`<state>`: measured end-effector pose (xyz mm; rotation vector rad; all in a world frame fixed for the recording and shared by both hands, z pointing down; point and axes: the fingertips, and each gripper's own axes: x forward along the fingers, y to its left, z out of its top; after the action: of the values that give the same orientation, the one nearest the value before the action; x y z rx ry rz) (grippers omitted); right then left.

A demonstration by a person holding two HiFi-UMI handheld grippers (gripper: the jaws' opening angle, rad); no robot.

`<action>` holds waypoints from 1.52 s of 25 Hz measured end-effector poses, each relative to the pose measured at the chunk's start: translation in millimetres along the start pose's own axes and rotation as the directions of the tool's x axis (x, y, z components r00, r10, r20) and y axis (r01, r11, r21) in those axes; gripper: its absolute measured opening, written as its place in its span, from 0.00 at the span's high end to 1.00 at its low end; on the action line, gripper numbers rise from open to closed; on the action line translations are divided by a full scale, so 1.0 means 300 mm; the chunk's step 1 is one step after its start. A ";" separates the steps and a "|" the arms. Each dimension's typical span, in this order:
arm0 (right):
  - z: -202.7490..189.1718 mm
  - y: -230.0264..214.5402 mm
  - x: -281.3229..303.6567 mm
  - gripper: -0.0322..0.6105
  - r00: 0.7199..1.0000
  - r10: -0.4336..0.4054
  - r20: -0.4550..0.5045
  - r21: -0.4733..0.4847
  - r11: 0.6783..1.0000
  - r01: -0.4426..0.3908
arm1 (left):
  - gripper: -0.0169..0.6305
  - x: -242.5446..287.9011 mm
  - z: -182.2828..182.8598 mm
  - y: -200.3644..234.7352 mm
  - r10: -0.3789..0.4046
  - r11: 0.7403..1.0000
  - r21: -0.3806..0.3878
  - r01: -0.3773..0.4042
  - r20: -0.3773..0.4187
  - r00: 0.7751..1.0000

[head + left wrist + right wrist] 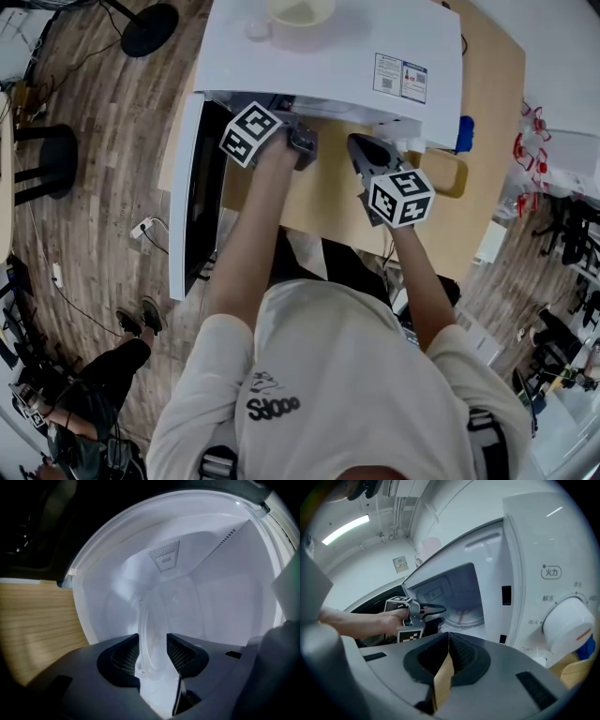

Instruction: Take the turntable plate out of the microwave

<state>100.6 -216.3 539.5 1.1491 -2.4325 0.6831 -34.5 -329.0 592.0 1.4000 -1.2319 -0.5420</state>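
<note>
The clear glass turntable plate [149, 620] lies inside the white microwave [328, 56] and shows edge-on in the left gripper view. My left gripper [153, 641] reaches into the cavity, its jaws above and below the plate's near rim, and both pads meet the glass. In the right gripper view the same gripper [436, 609] sits at the cavity mouth, with the plate [464, 617] just beyond it. My right gripper [449, 637] is shut with nothing in it, and hangs in front of the microwave's control panel [361, 150].
The microwave door [187, 187] stands open to the left. A pale bowl [300, 11] rests on top of the microwave. A white dial [565, 625] sticks out of the control panel. The wooden table [487, 141] carries the oven. Another person [112, 375] stands at lower left.
</note>
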 end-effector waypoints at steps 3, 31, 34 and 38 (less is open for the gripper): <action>-0.010 -0.001 -0.009 0.94 1.000 -0.004 -0.002 0.010 1.000 0.005 | 0.73 0.016 -0.019 -0.010 -0.030 0.999 -0.027 0.029 -0.030 0.999; -0.047 0.036 0.129 0.81 0.981 0.165 0.101 0.597 0.779 -0.192 | 0.93 -0.139 -0.112 0.056 -0.013 0.983 -0.184 0.009 -0.025 1.000; -0.048 0.034 0.177 0.75 0.976 0.163 0.145 0.669 0.710 -0.218 | 0.93 -0.139 -0.113 0.050 -0.019 0.984 -0.179 0.013 -0.034 0.999; -0.010 0.003 0.244 0.74 0.959 0.142 0.246 0.744 0.606 -0.281 | 0.93 -0.141 -0.114 0.049 -0.023 0.984 -0.177 0.015 -0.047 0.999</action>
<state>56.0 -259.0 579.2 1.2133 -2.4647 1.9382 -24.9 -274.1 600.6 1.2693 -1.1050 -0.6116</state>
